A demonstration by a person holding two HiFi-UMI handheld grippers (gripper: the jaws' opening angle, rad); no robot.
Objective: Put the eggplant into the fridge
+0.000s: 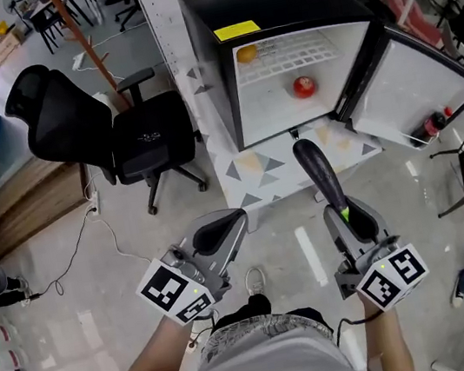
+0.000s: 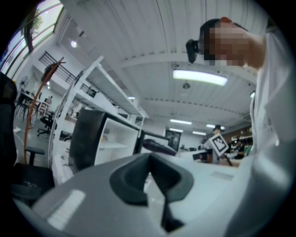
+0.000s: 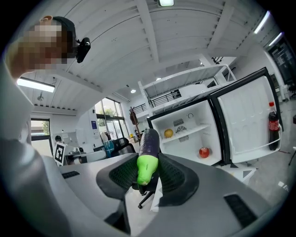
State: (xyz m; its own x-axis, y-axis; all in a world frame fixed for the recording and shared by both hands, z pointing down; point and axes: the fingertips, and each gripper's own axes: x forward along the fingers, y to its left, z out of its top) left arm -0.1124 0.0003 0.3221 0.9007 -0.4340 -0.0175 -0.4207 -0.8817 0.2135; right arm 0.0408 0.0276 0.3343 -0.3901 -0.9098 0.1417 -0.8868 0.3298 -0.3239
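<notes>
R tool (image 3: 148,173) grips eggplant (image 3: 149,147); fridge (image 1: 278,40) door open.

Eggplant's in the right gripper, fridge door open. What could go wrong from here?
The long dark purple eggplant is pinched only at its green stem end by the right gripper. Most of it sticks out ahead, so it may pivot or slip. Its tip could knock the round red fruit inside the black mini fridge.
</notes>
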